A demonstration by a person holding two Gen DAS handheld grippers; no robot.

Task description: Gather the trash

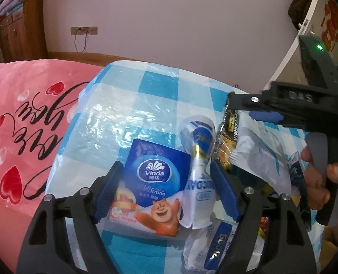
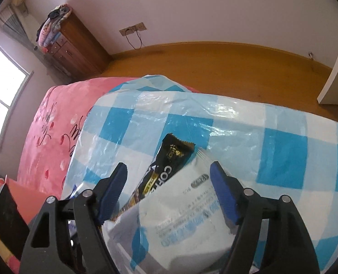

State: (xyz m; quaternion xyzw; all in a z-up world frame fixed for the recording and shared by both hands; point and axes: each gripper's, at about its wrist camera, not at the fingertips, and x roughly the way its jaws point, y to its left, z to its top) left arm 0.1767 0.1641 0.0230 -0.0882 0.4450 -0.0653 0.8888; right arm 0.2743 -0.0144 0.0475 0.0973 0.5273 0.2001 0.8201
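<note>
Plastic trash lay on blue-check sheet (image 1: 146, 96). Item 1: Vinda tissue pack (image 1: 155, 182) w/ white bottle wrapper (image 1: 198, 178), between our left gripper (image 1: 166, 189), jaws apart, unclenched. Item 2: white pouch (image 2: 182, 210) w/ black coffee sachet (image 2: 169, 159), inside our right gripper (image 2: 169, 191), likewise released. Advice: we should seat pads square on both sides before squeezing.

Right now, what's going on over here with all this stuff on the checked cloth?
A person is gathering trash from a blue-and-white checked plastic sheet with a gripper in each hand. The left gripper stands open around a blue Vinda tissue pack and a crumpled white bottle wrapper, not visibly pressing either. The right gripper is open over a white wrapper and a black coffee sachet. Nothing is lifted yet.
</note>
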